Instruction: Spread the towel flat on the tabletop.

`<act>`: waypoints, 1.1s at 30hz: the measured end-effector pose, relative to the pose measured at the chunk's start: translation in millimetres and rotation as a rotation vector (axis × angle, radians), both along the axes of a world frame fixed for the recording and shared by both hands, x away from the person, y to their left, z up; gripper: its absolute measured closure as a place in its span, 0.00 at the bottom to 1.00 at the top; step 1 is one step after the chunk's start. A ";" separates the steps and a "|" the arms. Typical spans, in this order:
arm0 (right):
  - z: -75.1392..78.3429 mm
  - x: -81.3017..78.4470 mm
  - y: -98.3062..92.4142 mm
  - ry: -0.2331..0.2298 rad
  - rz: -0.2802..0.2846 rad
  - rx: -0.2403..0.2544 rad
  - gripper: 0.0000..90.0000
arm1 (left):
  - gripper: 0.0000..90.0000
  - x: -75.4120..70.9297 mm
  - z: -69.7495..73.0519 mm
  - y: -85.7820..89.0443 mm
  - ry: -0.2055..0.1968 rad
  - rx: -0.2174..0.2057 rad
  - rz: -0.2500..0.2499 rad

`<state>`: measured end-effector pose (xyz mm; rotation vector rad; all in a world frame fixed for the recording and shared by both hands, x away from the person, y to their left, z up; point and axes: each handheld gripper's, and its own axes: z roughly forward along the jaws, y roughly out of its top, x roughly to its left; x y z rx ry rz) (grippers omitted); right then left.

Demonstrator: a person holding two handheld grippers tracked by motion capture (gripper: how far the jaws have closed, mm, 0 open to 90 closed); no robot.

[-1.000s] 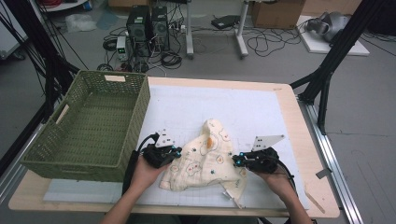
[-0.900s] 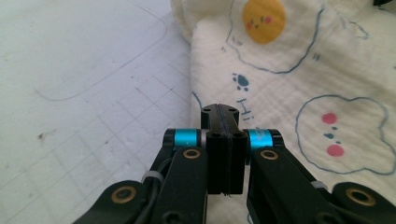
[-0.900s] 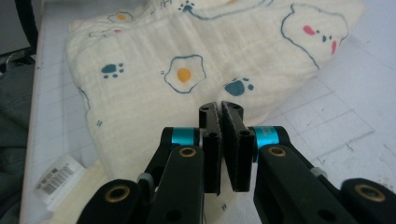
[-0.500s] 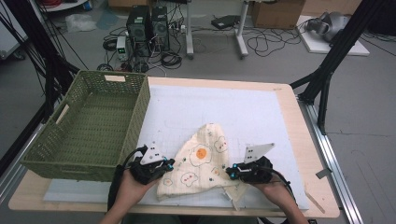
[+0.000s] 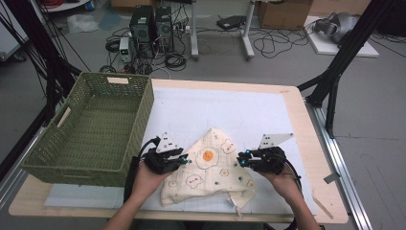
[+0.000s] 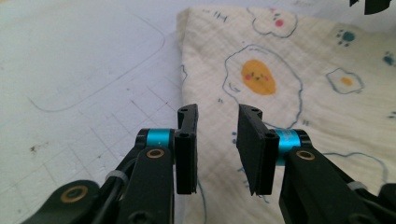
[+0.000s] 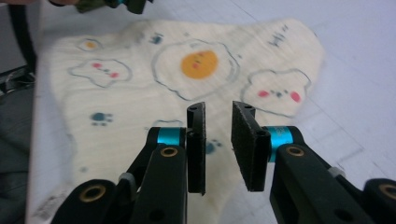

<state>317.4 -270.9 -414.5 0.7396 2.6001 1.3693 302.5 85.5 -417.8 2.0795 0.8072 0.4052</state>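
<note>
High view: the folded cloth (image 5: 210,175) lies on the worktop (image 5: 297,110), left tool (image 5: 181,160) at its 9 o'clock, right tool (image 5: 243,159) at 3. Gripper views: both tools' jaws have just been opening, nothing between them, cloth released to rest flat.

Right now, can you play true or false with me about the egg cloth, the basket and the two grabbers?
1. The fried-egg cloth lies inside the green wicker basket. False: it lies on the white mat, beside the basket.
2. The left gripper has a gap between its jaws, with nothing pinched. True.
3. The right gripper squeezes the cloth tight. False: its jaws stand apart over the cloth.
4. The cloth shows an orange yolk. True.
</note>
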 end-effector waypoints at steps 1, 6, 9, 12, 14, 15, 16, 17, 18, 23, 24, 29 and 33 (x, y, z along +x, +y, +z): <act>-3.1 3.1 1.0 0.011 -0.019 -0.021 0.77 | 0.73 2.4 -2.1 -0.8 0.010 0.001 0.010; -15.8 16.3 2.9 0.067 -0.073 -0.057 0.71 | 0.68 13.9 -14.0 -5.1 0.056 0.031 0.028; -21.4 22.1 4.0 0.098 -0.075 -0.055 0.72 | 0.81 16.8 -19.5 -7.4 0.085 0.053 0.002; -23.9 23.1 6.4 0.118 -0.060 -0.054 0.84 | 0.96 16.7 -20.1 -8.4 0.081 0.061 -0.013; -24.6 22.7 8.0 0.123 -0.035 -0.055 0.92 | 0.97 15.0 -17.8 -7.5 0.075 0.059 -0.010; -24.3 22.5 8.2 0.127 -0.028 -0.055 0.95 | 0.97 13.9 -16.2 -6.9 0.066 0.055 -0.008; -23.0 21.7 8.3 0.124 -0.032 -0.053 0.96 | 0.97 12.1 -13.8 -6.0 0.053 0.047 0.002; -21.1 20.9 8.1 0.107 -0.037 -0.056 0.96 | 0.97 10.9 -11.1 -4.5 0.043 0.034 0.009; -18.8 20.1 7.6 0.085 -0.037 -0.053 0.97 | 0.97 10.3 -9.1 -3.3 0.036 0.021 0.016; 0.7 12.4 6.5 0.000 -0.056 -0.044 0.97 | 0.97 4.1 9.0 0.0 -0.021 -0.021 0.052; 5.4 10.3 7.7 -0.017 -0.055 -0.043 0.97 | 0.97 2.3 12.3 0.4 -0.027 -0.022 0.048; 12.5 0.0 27.0 -0.032 0.010 -0.059 0.97 | 0.97 -11.4 9.9 1.9 -0.029 0.005 0.022; -3.2 -6.6 51.2 0.006 0.081 -0.097 0.97 | 0.97 -18.8 -5.0 -1.9 0.007 0.019 -0.005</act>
